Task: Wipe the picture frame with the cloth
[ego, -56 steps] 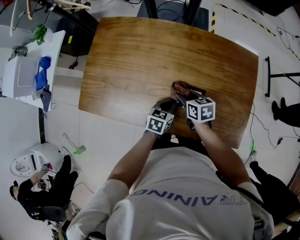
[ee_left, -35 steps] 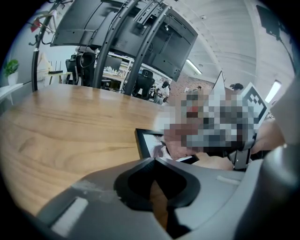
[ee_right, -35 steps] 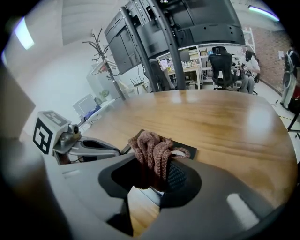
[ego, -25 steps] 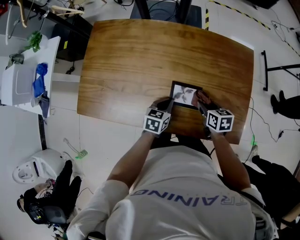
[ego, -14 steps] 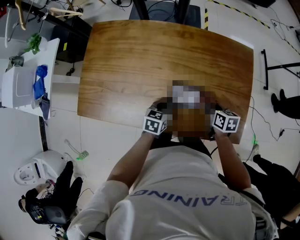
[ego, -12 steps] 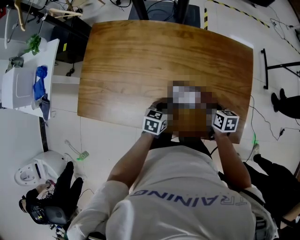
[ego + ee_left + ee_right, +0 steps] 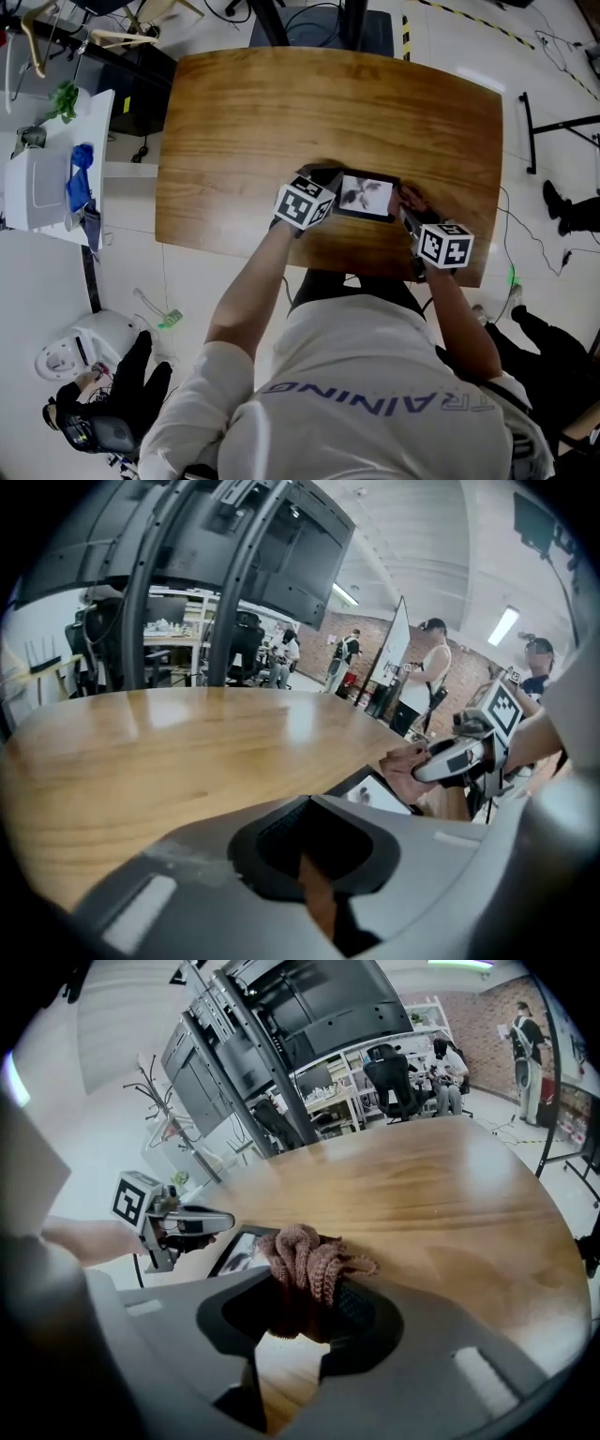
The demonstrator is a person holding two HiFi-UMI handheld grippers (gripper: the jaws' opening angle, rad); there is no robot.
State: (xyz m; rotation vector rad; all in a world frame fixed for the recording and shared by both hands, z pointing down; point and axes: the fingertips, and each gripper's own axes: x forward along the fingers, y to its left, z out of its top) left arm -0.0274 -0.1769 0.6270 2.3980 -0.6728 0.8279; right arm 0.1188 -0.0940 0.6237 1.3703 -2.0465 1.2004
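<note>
Wooden table (image 7: pixel 281 103), front edge: a picture frame (image 7: pixel 366 197) lies flat, face up. The right gripper (image 7: pixel 409 208), clamped on a bunched brown cloth (image 7: pixel 305 1260), sits at the frame's right side, apparently placed to wipe. The left gripper (image 7: pixel 321 178), jaws all but closed on nothing, rests by the left edge, likely steadying it.

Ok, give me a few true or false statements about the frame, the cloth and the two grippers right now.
The right gripper is clamped on a pinkish knitted cloth. True.
The picture frame stands upright. False: it lies flat on the wooden table.
In the head view, the frame lies between the left gripper and the right gripper. True.
The cloth rests at the table's far edge. False: it is at the frame's right end, on the person's side.
</note>
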